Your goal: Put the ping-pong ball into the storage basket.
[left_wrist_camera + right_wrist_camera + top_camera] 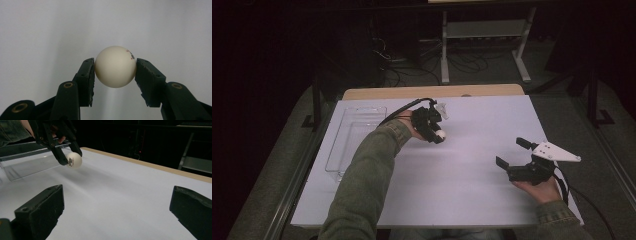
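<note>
White-topped rectangular table (472, 165) with a wooden far edge carries everything; the clear plastic rectangular tray (343, 150) sits along its left side and serves as the landmark here. Just right of that tray's far end, the left gripper (438, 131) has its jaws closed onto a small cream-white ping-pong ball (115, 66), one pad on each side at about the ball's widest line, ball lifted just off the table surface judging by the right gripper view (74, 160). Well to the right of the tray, near the table's right edge, the right gripper (511, 153) hangs with jaws spread wide and nothing between them. Likely step: carry ball over to the tray and drop it in. To do it well, keep squeeze light but steady since a smooth round ball can squirt out sideways, keep the jaws level, move left over the tray wall, lower inside before opening so the ball doesn't bounce out
</note>
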Tool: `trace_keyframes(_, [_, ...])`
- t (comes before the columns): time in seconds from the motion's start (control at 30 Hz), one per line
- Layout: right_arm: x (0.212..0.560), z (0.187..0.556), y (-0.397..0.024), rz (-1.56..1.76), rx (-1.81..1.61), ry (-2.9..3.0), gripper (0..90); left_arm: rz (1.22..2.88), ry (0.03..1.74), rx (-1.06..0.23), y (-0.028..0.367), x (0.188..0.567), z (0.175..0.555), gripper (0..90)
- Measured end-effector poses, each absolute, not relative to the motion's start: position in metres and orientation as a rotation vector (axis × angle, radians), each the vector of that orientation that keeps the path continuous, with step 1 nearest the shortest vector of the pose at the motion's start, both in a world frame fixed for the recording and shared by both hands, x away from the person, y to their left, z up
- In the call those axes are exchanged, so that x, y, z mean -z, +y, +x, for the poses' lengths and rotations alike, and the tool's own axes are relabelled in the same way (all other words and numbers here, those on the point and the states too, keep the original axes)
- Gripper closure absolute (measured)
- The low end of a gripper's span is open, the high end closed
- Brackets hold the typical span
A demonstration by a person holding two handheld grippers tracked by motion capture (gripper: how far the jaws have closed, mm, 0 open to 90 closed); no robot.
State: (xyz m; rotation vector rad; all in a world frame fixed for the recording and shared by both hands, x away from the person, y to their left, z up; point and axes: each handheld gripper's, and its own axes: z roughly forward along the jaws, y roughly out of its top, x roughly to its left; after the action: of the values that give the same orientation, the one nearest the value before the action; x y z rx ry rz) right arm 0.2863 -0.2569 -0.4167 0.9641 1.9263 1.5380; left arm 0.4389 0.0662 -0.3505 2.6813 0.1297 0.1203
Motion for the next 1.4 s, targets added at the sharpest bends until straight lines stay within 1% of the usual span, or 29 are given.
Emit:
trace_keyframes(0.27, [0.417,0.286,-0.256,0.965,-1.539,1.932,0.0,2.673,0.132,-0.154,0.071,0.333,0.434,50.7])
trace_keyframes(0.37, [0.417,0.287,-0.256,0.963,-1.536,1.935,0.0,2.674,0.127,-0.191,0.072,0.327,0.433,50.7])
trace_keyframes(0.57, [0.418,0.287,-0.256,0.964,-1.532,1.945,0.0,2.672,0.126,-0.195,0.074,0.322,0.430,50.7])
trace_keyframes(0.73, [0.418,0.287,-0.256,0.965,-1.532,1.950,0.0,2.664,0.134,-0.220,0.080,0.308,0.428,50.7])
trace_keyframes(0.8, [0.418,0.287,-0.255,0.961,-1.530,1.953,0.0,2.660,0.133,-0.253,0.082,0.303,0.427,50.8])
trace_keyframes(1.07, [0.419,0.287,-0.253,0.953,-1.516,1.965,0.0,2.639,0.130,-0.277,0.088,0.293,0.423,50.7])
trace_keyframes(1.4, [0.419,0.286,-0.253,0.956,-1.510,1.961,0.0,2.616,0.121,-0.332,0.095,0.268,0.416,50.8])
